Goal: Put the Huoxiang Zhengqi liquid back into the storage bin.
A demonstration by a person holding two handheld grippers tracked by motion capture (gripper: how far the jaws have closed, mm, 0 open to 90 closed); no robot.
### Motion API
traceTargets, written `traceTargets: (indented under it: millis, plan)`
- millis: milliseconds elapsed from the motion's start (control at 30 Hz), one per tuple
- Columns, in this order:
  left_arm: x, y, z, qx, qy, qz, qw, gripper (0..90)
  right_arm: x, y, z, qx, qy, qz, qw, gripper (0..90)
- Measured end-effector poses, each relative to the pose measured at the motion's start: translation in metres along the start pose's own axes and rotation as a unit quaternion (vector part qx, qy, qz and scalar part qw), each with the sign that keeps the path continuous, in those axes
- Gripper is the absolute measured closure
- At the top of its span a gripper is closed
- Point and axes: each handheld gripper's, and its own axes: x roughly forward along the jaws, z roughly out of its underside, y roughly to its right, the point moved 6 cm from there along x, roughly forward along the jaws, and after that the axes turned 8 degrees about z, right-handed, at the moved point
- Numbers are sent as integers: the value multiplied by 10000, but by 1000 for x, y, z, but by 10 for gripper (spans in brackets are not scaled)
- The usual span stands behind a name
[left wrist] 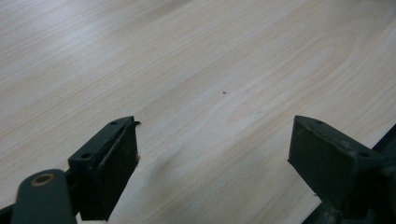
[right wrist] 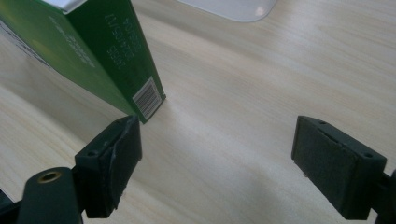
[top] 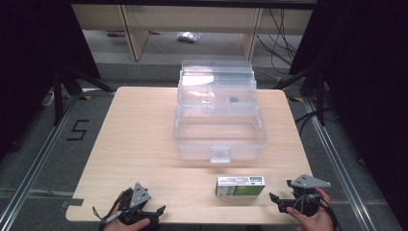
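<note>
On the table's (top: 144, 134) near edge, high view: green box (top: 240, 186) lies flat w/ right gripper (top: 278, 203) just right of it, left gripper (top: 161, 210) well apart; clear bin (top: 220, 130) open beyond. Prob. pre-grasp. Left gripper view: jaws wide, bare wood. Right gripper view: jaws wide, box corner (right wrist: 88, 51) by one pad, not between; next, shift across to straddle it.

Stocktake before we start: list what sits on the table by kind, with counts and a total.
Clear plastic box, lid open: 1
Green and white carton: 1
Total: 2
</note>
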Motion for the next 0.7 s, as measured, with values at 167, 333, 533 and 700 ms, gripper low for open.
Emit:
traceTargets:
  millis: [167,333,533,700]
  plan:
    - [2,0,0,15,21,-16,10000,152,-7,-1,-5,-257,-88,-47,9996,188]
    - [0,-1,-1,52,43,19,10000,151,-24,-4,-19,-360,-108,-115,9992,188]
    - [2,0,-2,23,163,-20,9999,151,-34,-4,-40,-1048,69,-201,9943,201]
    - [1,-1,-1,-24,157,-20,9999,150,-38,-13,-57,-1126,62,-475,9925,197]
